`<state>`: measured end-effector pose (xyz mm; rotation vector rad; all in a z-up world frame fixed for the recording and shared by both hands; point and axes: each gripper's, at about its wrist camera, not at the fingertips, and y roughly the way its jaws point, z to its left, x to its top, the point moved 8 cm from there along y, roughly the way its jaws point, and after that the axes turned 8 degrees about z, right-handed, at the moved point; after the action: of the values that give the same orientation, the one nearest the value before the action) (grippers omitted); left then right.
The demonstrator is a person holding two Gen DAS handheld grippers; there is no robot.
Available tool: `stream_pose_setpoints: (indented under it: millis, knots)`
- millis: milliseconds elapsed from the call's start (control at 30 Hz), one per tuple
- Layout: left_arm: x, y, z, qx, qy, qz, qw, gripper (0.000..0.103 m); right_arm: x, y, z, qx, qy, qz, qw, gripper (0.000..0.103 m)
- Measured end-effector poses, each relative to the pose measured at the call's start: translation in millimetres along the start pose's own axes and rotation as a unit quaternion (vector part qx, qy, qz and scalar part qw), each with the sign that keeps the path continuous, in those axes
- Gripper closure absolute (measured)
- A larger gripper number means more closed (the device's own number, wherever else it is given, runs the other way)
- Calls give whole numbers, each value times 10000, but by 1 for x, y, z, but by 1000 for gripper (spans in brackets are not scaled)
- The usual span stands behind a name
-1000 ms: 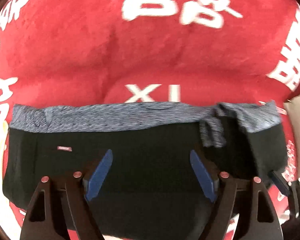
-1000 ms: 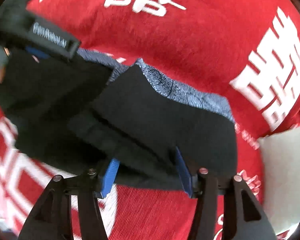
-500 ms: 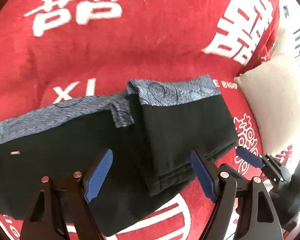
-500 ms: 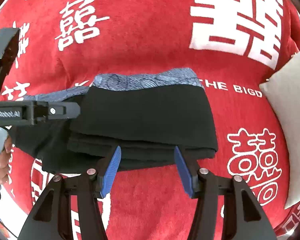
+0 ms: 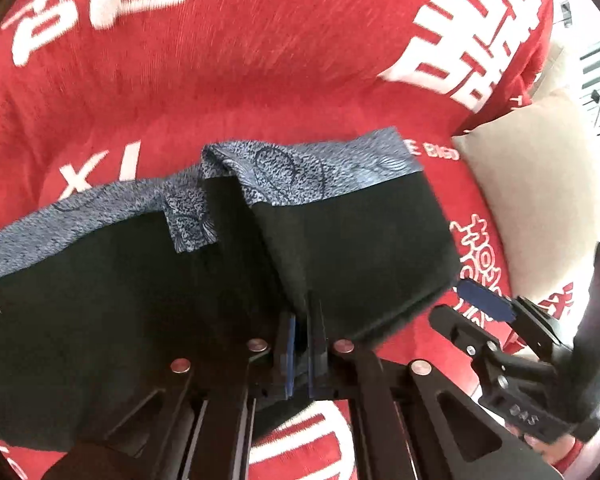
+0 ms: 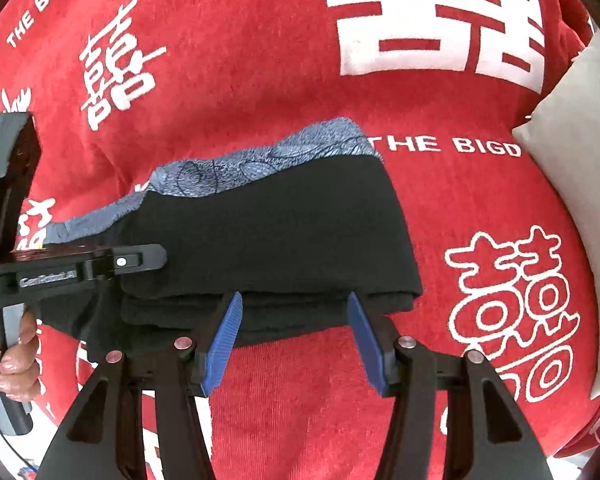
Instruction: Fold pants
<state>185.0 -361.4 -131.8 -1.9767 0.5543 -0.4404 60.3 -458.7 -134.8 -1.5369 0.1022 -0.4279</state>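
Observation:
Black pants (image 5: 100, 300) with a blue-grey patterned waistband (image 5: 320, 168) lie on a red blanket (image 5: 260, 60). Their right part is folded over into a thicker stack (image 6: 268, 240). My left gripper (image 5: 299, 312) points down with its blue pads pressed together at the left edge of that folded layer. In the right wrist view it shows from the side (image 6: 120, 262). My right gripper (image 6: 294, 320) stands open at the stack's near edge, with the cloth edge between the fingertips and no pad pressing on it. One of its pads (image 5: 482, 300) shows at the lower right of the left wrist view.
A beige pillow (image 5: 540, 200) (image 6: 580, 200) lies at the blanket's right side. The blanket bears large white characters and lettering. A person's hand (image 6: 16, 360) grips the left gripper's handle at the far left. A bright window area is beyond the pillow.
The left jaws went from wide open to shut. The pants' right part now lies folded over the rest. Both views swung right, bringing the pillow into sight.

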Motion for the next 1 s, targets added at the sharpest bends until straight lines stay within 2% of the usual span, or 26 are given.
stream_pose_setpoints:
  millis: [133,267,333,467,533,567,600,733,767,800,833,867,1000]
  knots:
    - [-17,-9,4,65,43,-29,10000,98,0,-8,0,25,-38,18,10000,44]
    - [-35,18,25,133,-169,155,9996,98,-5,2,6,36,-139,192,9997,44]
    - [-37,24,27,70,-183,32,9998,98,-10,13,10,57,-170,335,9993,44]
    - [-40,16,23,252,-110,-95,9996,97,-16,19,12,106,-199,427,9988,44]
    - [-43,9,24,413,-123,-92,9990,81,-15,17,12,127,-189,442,9988,44]
    - [-43,5,27,543,-157,-110,9983,54,-14,15,11,141,-177,436,9988,44]
    - [-43,-4,32,678,-235,-206,9972,39,-11,11,9,179,-146,397,9989,44]
    - [-32,-30,34,794,-371,-452,9951,39,7,-2,-2,274,26,234,9993,44]
    - [-27,-35,31,802,-353,-529,9948,39,13,-3,-6,297,80,203,9993,47]
    - [-20,-39,25,774,-301,-589,9948,39,23,-4,-12,328,153,181,9992,54]
    - [-13,-41,18,745,-251,-628,9949,39,31,-2,-16,340,189,196,9990,72]
    - [-6,-40,11,713,-194,-666,9950,39,41,1,-21,336,242,231,9989,77]
    - [22,-17,-11,685,-42,-666,9954,39,84,18,-34,366,426,244,9981,77]
